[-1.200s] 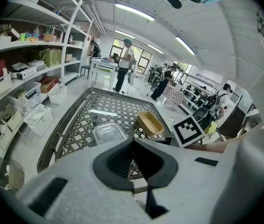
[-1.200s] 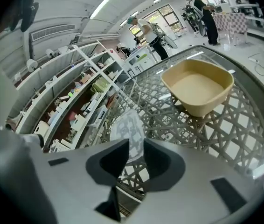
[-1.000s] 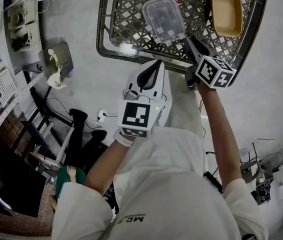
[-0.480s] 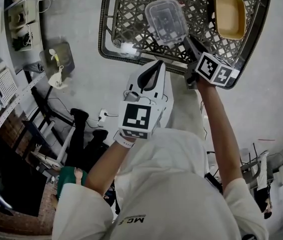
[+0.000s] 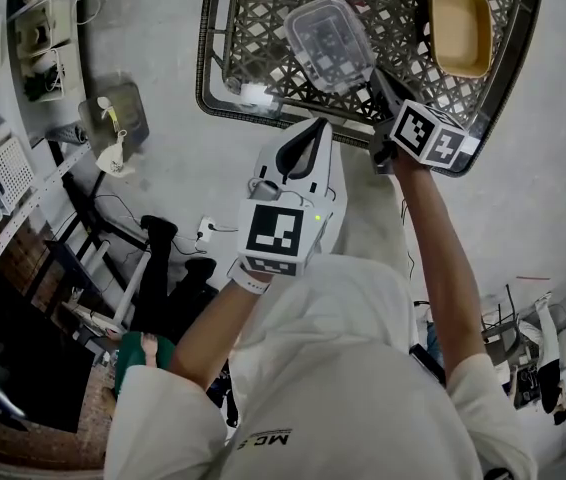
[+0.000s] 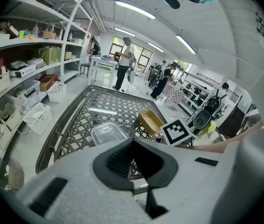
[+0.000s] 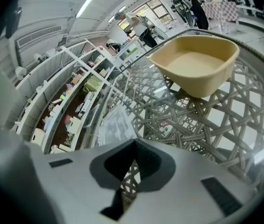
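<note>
Shelves (image 5: pixel 8 88) are seen at the far left, well apart from the work. Next, the left gripper (image 5: pixel 315 126) is held over the floor, just short of the rim of the lattice surface (image 5: pixel 203 63). In the left gripper view its jaws (image 6: pixel 133 143) are pressed together at the tips and nothing is gripped between them.

Beyond it, one clear container (image 5: pixel 331 43) lies flat on the surface near the front edge. Its long axis is directed away from the person and leans slightly left at the far end, and its near short end is turned toward the grippers.

The right gripper (image 5: pixel 375 72) is placed just beside the container's near right corner; whether they touch cannot be told. In the right gripper view its jaws (image 7: pixel 135 143) are likewise clenched tip to tip, with only lattice seen through the hollow behind them. The container (image 7: pixel 115 125) appears there to the left of the jaws.

Furthest right, one tan tub (image 5: pixel 460 28) stands upright and open, its long axis also directed away from the person, well apart from the container.

Counted: two grippers, one container, one tub.
</note>
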### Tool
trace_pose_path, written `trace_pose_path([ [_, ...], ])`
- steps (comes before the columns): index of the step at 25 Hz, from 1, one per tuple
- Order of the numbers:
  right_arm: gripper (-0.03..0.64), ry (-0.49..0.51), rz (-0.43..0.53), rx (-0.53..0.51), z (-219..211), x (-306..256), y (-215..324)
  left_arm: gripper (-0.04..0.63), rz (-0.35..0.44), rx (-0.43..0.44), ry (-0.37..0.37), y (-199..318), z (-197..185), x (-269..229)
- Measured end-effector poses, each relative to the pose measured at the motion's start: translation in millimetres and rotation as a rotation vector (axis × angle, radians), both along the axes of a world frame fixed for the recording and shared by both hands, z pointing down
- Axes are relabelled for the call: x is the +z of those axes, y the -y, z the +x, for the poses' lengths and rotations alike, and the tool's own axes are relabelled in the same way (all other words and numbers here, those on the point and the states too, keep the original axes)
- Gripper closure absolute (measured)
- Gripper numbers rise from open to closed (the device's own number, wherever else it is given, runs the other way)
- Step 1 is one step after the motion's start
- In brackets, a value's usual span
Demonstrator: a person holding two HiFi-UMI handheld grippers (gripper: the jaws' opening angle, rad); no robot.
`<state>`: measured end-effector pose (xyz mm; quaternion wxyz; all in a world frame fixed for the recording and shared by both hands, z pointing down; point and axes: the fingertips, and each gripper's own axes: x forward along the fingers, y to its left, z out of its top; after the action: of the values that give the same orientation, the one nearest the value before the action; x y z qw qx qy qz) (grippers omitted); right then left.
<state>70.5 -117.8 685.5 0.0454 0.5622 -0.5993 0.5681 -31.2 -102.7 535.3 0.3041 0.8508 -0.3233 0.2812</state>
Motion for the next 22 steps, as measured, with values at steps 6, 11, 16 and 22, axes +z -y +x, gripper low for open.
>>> trace_pose_path([
  [6, 0.6, 0.015, 0.03, -0.006, -1.8, -13.1, 2.8, 0.574, 0.009, 0.005, 0.006, -1.1, -1.5, -3.6],
  [11, 0.6, 0.026, 0.082, -0.021, -2.8, -34.2, 6.1, 0.574, 0.03, 0.005, 0.001, -0.2, 0.8, -12.8],
  [16, 0.6, 0.022, 0.156, -0.056, -9.3, -68.2, 11.7, 0.574, 0.057, 0.015, -0.003, 0.0, 3.7, -27.0],
  [22, 0.6, -0.061, 0.239, -0.156, -13.5, -109.9, 13.2, 0.574, 0.092, 0.009, -0.021, 3.1, 8.3, -44.8],
])
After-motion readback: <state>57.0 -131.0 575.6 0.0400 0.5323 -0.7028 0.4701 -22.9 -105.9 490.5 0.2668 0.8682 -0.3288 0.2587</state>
